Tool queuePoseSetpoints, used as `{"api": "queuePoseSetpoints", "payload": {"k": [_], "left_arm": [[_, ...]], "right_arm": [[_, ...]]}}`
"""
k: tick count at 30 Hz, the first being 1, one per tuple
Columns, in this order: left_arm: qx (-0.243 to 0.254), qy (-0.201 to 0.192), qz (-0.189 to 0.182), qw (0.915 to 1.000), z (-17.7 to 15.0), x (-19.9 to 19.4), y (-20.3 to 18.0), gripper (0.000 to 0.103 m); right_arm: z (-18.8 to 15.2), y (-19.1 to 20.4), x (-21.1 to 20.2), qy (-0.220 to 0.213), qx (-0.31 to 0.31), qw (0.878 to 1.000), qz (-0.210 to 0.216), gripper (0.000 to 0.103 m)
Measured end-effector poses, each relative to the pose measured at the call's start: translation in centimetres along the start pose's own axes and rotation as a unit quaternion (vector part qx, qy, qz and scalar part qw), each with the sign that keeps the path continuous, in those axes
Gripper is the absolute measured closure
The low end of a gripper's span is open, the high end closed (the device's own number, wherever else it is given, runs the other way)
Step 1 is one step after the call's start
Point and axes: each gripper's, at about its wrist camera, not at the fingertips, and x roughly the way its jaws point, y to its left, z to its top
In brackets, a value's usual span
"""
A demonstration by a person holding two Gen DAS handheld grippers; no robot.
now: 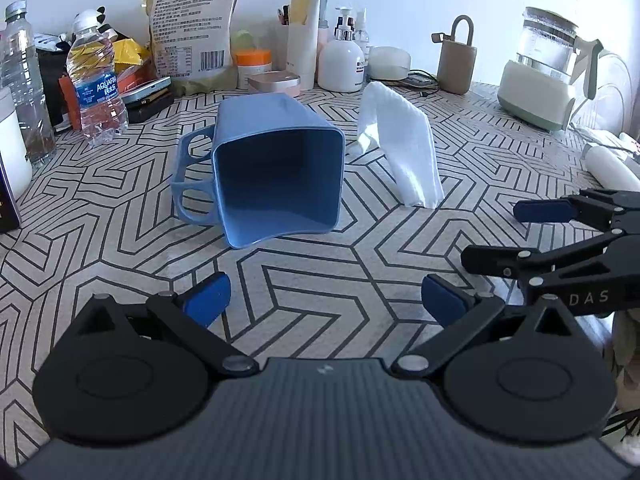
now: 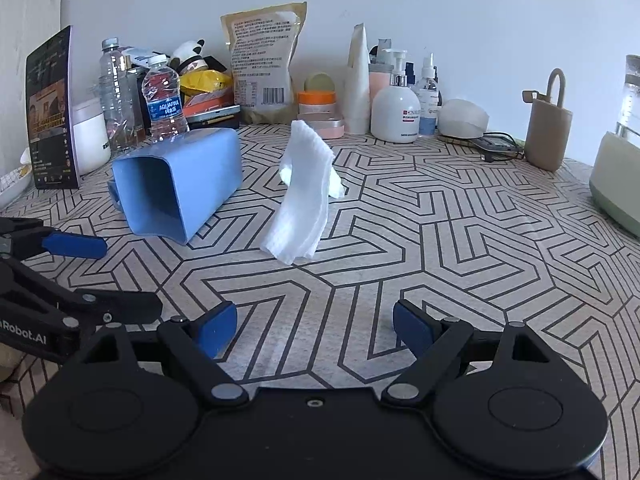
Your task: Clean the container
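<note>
A light blue square container [image 1: 276, 168] with looped handles lies on its side on the patterned table, its open mouth facing me; the right wrist view shows this container [image 2: 180, 184] at left. Just to its right a folded white cloth [image 1: 404, 144] stands like a tent, and the same cloth [image 2: 304, 196] is central in the right wrist view. My left gripper [image 1: 326, 300] is open, short of the container's mouth, nothing between its fingers. My right gripper [image 2: 314, 326] is open too, in front of the cloth and apart from it. Each gripper shows at the other view's edge.
Along the back wall stand water bottles [image 1: 98, 84], a large food bag [image 1: 192, 20], lotion and pump bottles [image 1: 342, 64], jars and a beige pouch [image 1: 456, 60]. A kettle [image 1: 548, 68] sits at the right. A dark box [image 2: 50, 112] stands at the left.
</note>
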Motion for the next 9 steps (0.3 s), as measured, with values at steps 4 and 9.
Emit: {"api": "queuePoseSetpoints", "payload": {"k": [4,9], "left_arm": [[0.014,0.006,0.009,0.9999,0.01,0.11,-0.41,0.000],[0.020,0.008,0.013,0.9997,0.01,0.13,-0.50,0.000]], "right_arm": [[-0.02,0.08,-0.07,-0.002,0.000,1.000,-0.006,0.014],[0.10,0.05,0.14,0.004,-0.003,1.000,0.001,0.014]]}}
